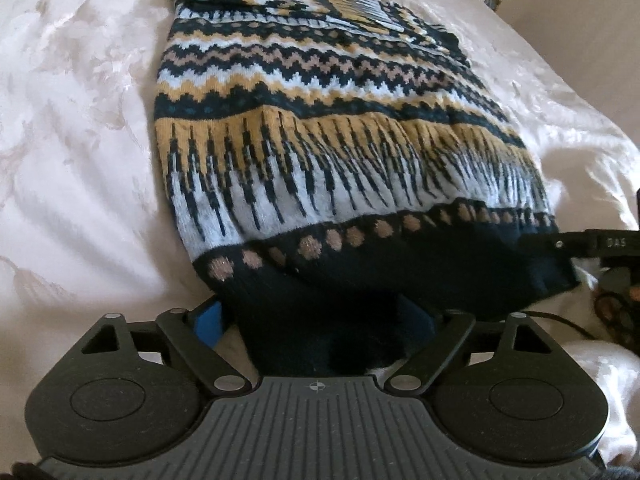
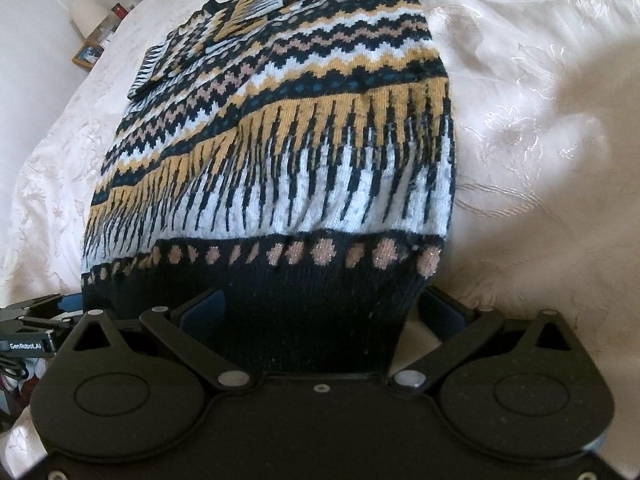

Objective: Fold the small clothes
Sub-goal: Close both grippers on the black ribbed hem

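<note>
Patterned sweater (image 1: 340, 128) lies flat on the white bed (image 1: 80, 120). Left tongs (image 1: 316, 320) and right tongs (image 2: 320, 312) both sit spread wide around its dark hem, pads not squeezing it.

The left gripper (image 1: 312, 320) is pitched forward and down, its jaws spread wide. Its blue pads (image 1: 206, 320) stand on either side of the sweater hem (image 1: 320, 300) (the dark band lies between them). A strip of light shows between the left pad and the cloth, so that pad is not pressing. The right gripper (image 2: 322, 310) is in much the same pose, tilted down with its jaws wide apart and the same hem between its pads (image 2: 204, 312). There is a pale gap on its right side. The two grippers sit side by side, and each one's finger shows at the edge of the other's view.
</note>
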`<state>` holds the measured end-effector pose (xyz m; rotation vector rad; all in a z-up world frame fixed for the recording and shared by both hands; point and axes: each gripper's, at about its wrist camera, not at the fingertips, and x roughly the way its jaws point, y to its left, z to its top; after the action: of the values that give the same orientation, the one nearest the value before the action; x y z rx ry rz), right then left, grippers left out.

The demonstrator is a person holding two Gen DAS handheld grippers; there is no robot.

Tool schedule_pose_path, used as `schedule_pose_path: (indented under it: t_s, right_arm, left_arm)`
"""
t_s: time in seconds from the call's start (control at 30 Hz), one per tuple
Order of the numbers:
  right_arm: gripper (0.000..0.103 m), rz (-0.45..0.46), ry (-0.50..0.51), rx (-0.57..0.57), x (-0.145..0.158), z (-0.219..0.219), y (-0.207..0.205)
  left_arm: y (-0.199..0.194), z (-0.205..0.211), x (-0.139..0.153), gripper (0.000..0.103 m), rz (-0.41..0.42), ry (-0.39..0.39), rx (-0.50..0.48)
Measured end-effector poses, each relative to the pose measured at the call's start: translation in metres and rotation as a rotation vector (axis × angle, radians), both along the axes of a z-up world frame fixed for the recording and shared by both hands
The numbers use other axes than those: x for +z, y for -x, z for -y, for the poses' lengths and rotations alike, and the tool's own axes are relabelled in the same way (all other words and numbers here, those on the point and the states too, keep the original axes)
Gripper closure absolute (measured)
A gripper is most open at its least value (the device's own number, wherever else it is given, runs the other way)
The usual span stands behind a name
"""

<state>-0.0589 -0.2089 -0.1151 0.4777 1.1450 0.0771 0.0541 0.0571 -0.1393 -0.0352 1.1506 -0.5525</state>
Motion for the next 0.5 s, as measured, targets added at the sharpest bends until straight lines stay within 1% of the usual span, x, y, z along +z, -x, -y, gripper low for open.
schedule_pose_path:
  t_s: [0.07, 0.13, 0.17, 0.3, 0.37, 0.4, 0.47, 0.5]
  right_arm:
    - [0.000, -0.001, 0.002, 0.004, 0.000, 0.000, 0.000]
    - [0.000, -0.001, 0.002, 0.006, 0.000, 0.000, 0.000]
    - [0.000, -0.001, 0.002, 0.008, 0.000, -0.001, 0.000]
    - [0.000, 0.012, -0.023, 0.014, 0.002, 0.002, 0.003]
    - [0.000, 0.024, -0.055, -0.003, 0.003, 0.007, 0.006]
    - [0.001, 0.030, -0.067, -0.014, 0.003, 0.009, 0.008]
    - [0.007, 0.033, -0.062, -0.030, 0.005, 0.012, 0.010]
    - [0.013, 0.035, -0.057, -0.038, 0.005, 0.013, 0.011]
  left_arm:
    - [0.001, -0.003, 0.000, 0.024, -0.005, 0.010, 0.016]
    - [0.001, -0.008, 0.000, 0.030, -0.011, 0.026, 0.040]
    - [0.000, -0.010, 0.000, 0.036, -0.013, 0.031, 0.054]
    - [-0.001, -0.022, -0.001, 0.049, -0.026, 0.069, 0.118]
    - [-0.001, -0.026, -0.002, 0.051, -0.031, 0.087, 0.138]
    - [0.000, -0.027, -0.002, 0.051, -0.031, 0.091, 0.143]
    - [0.000, -0.027, -0.002, 0.051, -0.028, 0.095, 0.147]
    - [0.000, -0.027, -0.002, 0.051, -0.026, 0.097, 0.148]
